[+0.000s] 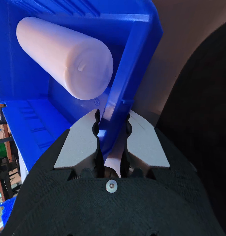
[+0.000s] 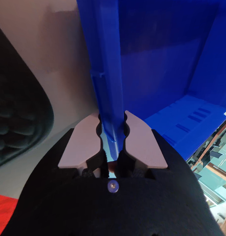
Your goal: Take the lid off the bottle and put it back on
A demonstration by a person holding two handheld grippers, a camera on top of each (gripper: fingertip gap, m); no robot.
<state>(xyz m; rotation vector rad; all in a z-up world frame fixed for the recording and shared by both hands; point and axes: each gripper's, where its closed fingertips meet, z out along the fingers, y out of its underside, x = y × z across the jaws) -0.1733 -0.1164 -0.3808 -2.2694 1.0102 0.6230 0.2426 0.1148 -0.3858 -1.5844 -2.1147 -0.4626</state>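
1. A pale, smooth white plastic bottle point(image 1: 63, 56), cylindrical, lies on its side inside a deep blue plastic storage bin point(image 1: 36, 121). Its flat round base faces the left wrist camera and sits near the bin's wall.
2. The lid end points away toward the bin's far side and is hidden, so whether the lid is on cannot be told.
3. The left gripper point(image 1: 113, 115) is clenched on the bin's rim, one grey finger inside the wall and one outside.
4. The right gripper point(image 2: 112, 115) is likewise clamped on a blue bin wall, straddling its edge; the bottle does not appear in the right wrist view.
5. Neither gripper touches the bottle, so lid removal and replacement both seem left to do.
6. Outside the bin lies a pale surface point(image 2: 58, 63) with a dark rounded shape point(image 2: 13, 114).
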